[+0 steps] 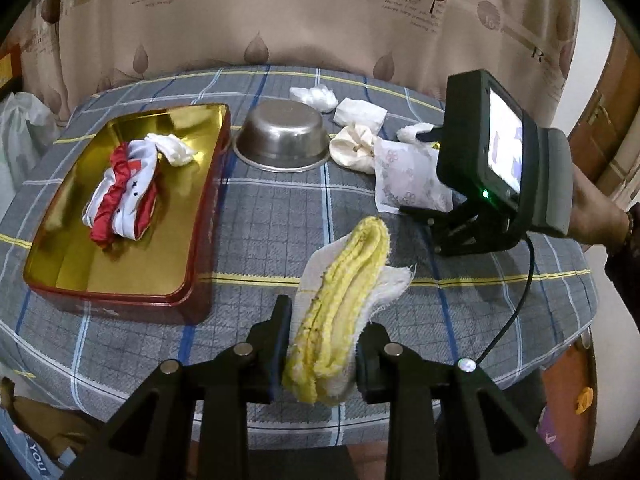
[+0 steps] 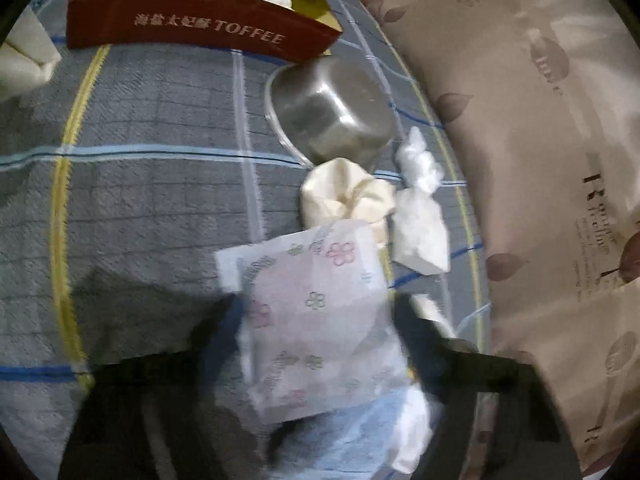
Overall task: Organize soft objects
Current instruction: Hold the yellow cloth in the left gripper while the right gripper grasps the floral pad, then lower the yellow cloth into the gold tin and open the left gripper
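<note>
My left gripper (image 1: 322, 320) is shut on a folded yellow and white cloth (image 1: 344, 292) and holds it above the table, right of the red toffee tin (image 1: 120, 280). The tin holds a red and white cloth (image 1: 124, 196) and a white cloth (image 1: 174, 148). My right gripper (image 2: 316, 320) is shut on a flower-print tissue pack (image 2: 320, 320); in the left wrist view this pack (image 1: 412, 180) is at the far right of the table. A cream cloth (image 2: 344, 196), a white tissue packet (image 2: 420, 232) and a crumpled plastic wrap (image 2: 418, 160) lie just beyond it.
An upturned steel bowl (image 1: 282, 136) stands between the tin and the soft items. The table has a grey checked cover (image 1: 272, 220). A beige printed curtain (image 1: 320, 12) hangs behind. A black cable (image 1: 516, 312) runs off the right edge.
</note>
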A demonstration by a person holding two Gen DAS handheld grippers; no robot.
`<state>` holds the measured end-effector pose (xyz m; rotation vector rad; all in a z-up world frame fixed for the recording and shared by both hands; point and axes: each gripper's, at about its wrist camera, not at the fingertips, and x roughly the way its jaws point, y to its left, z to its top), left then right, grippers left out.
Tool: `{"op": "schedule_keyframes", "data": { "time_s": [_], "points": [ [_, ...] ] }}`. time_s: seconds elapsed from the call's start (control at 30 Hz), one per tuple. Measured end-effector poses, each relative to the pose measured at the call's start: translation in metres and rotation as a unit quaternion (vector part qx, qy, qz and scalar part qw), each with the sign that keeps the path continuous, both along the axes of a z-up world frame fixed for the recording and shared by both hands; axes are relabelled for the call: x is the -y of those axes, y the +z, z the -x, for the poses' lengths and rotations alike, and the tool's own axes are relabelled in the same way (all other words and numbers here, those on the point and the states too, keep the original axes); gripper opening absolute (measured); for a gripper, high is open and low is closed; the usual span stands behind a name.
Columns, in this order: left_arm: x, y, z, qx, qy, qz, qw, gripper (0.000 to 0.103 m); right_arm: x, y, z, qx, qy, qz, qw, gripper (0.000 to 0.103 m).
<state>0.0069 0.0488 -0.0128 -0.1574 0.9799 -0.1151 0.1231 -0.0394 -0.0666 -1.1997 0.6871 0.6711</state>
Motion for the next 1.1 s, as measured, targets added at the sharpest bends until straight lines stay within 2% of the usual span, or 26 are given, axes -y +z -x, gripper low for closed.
{"op": "schedule_keyframes", "data": {
  "time_s": [0.03,0.07,0.13,0.2,0.3,0.4,0.53,0.67,0.73,0.87,1.1],
  "points": [
    [0.000,0.000,0.000,0.001,0.001,0.000,1.0000,0.029,-0.001,-0.001,-0.001,-0.015,-0.014,-0.003,1.000,0.022],
    [0.000,0.001,0.000,0.001,0.002,-0.002,1.0000,0.029,-0.002,-0.003,0.002,-0.016,-0.022,-0.001,1.000,0.014],
    [0.001,0.002,0.000,0.002,0.004,-0.004,1.0000,0.029,-0.002,-0.003,0.007,-0.009,-0.031,-0.010,0.999,0.011],
    [0.000,0.002,0.001,0.002,0.003,-0.002,1.0000,0.029,0.003,0.006,0.015,0.000,-0.048,-0.038,0.998,0.011],
    [0.000,0.005,0.002,0.004,0.005,-0.002,1.0000,0.029,0.024,0.036,0.029,-0.038,-0.090,-0.150,0.984,0.010],
    [0.000,0.009,0.004,0.010,0.008,-0.006,0.9999,0.029,0.053,0.065,0.048,-0.075,-0.125,-0.264,0.953,0.010],
    [-0.001,0.012,0.007,0.011,0.009,0.000,0.9999,0.029,0.078,0.080,0.075,-0.101,-0.155,-0.360,0.914,0.010],
    [-0.002,0.022,0.012,0.019,0.011,0.002,0.9998,0.029,0.081,0.075,0.089,-0.116,-0.172,-0.407,0.890,0.011],
    [-0.007,0.030,0.016,0.026,0.018,0.002,0.9995,0.029,0.074,0.066,0.097,-0.129,-0.173,-0.419,0.882,0.011],
    [-0.025,0.045,0.022,0.032,0.034,-0.009,0.9989,0.029,0.062,0.052,0.109,-0.151,-0.166,-0.426,0.876,0.011],
    [-0.076,0.061,0.014,0.037,0.080,-0.049,0.9949,0.029,0.061,0.048,0.114,-0.160,-0.165,-0.434,0.871,0.011]
  ]
}}
